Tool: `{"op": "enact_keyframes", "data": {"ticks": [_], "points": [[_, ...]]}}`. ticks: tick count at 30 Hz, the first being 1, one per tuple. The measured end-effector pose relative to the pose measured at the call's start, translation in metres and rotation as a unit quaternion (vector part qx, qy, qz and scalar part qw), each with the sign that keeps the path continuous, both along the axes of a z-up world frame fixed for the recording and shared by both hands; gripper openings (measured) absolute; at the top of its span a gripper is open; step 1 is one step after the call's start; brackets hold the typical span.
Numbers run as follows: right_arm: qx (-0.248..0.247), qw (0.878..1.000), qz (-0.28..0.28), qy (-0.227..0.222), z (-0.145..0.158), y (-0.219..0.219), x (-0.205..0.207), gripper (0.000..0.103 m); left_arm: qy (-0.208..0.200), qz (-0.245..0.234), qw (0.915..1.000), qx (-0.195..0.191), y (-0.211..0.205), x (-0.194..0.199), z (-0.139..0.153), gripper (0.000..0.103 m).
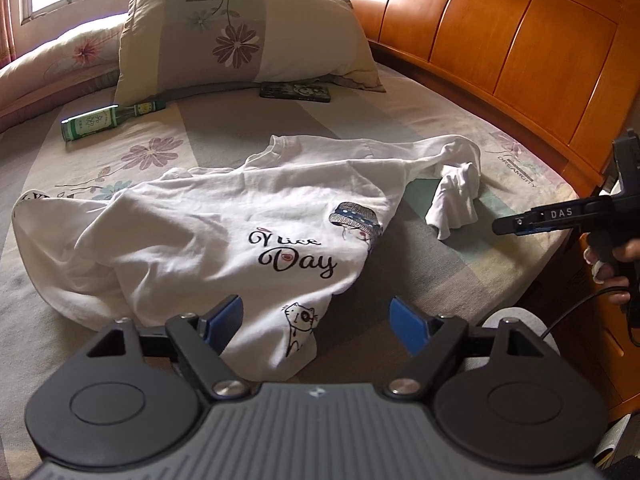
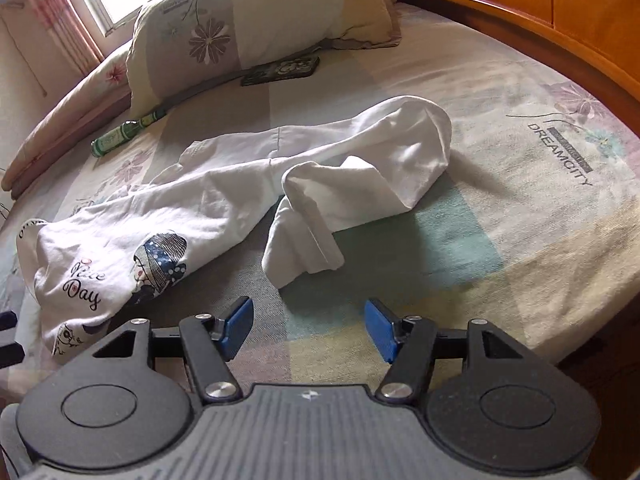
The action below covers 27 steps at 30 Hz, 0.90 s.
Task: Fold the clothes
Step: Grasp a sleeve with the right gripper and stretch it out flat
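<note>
On bed (image 1: 460, 128): crumpled white T-shirt (image 1: 224, 216); left tool (image 1: 316, 326), right tool (image 2: 309, 326) apart, empty.

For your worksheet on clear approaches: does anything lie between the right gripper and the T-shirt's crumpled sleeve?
Nothing visible does. Only bare bedsheet separates the open right gripper from the sleeve of the T-shirt.

Your left gripper (image 1: 316, 326) hangs with its blue pads spread over the near hem of the crumpled white T-shirt (image 1: 224, 236), pressing on nothing. At the right edge, your right gripper (image 1: 498, 226) points toward the twisted sleeve (image 1: 454, 200), apart from it. A green bottle (image 1: 108, 120) lies beside the pillow (image 1: 244, 36).
</note>
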State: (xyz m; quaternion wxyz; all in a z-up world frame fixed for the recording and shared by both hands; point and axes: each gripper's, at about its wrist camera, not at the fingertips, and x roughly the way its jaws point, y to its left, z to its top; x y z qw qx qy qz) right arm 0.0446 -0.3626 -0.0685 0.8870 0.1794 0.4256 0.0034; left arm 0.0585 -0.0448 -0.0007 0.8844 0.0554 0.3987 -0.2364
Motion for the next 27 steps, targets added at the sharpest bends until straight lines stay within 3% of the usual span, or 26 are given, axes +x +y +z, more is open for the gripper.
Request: {"op": "enact_keyframes", "data": {"ticks": [7, 8, 9, 11, 15, 19, 23, 27], "points": [[-0.011, 1.000, -0.008, -0.006, -0.023, 0.009, 0.060, 0.067, 0.016, -0.004, 0.9998, 0.008, -0.016, 0.022, -0.015, 0.081], [-0.013, 1.000, -0.007, -0.002, -0.027, 0.009, 0.067, 0.062, 0.018, -0.002, 0.9998, 0.010, -0.016, 0.024, -0.016, 0.081], [-0.015, 1.000, -0.005, 0.002, -0.031, 0.009, 0.073, 0.043, 0.021, -0.001, 0.9997, 0.011, -0.016, 0.027, -0.018, 0.081], [-0.039, 0.999, 0.020, 0.014, -0.032, 0.010, 0.075, 0.021, 0.026, 0.001, 0.9996, 0.012, -0.014, 0.032, -0.021, 0.081], [-0.160, 0.984, 0.066, 0.037, -0.023, 0.006, 0.065, 0.019, 0.029, 0.004, 0.9994, 0.019, -0.014, 0.042, -0.028, 0.081], [-0.311, 0.944, 0.085, 0.074, -0.018, -0.012, 0.057, 0.019, 0.036, 0.001, 0.9992, 0.015, -0.016, 0.048, -0.031, 0.081], [-0.443, 0.885, 0.075, 0.119, -0.021, -0.048, 0.056, 0.018, 0.036, -0.005, 0.9993, 0.013, -0.021, 0.050, -0.033, 0.081], [-0.535, 0.833, 0.044, 0.137, -0.023, -0.085, 0.061, 0.018, 0.036, -0.005, 0.9992, 0.014, -0.023, 0.052, -0.034, 0.081]]}}
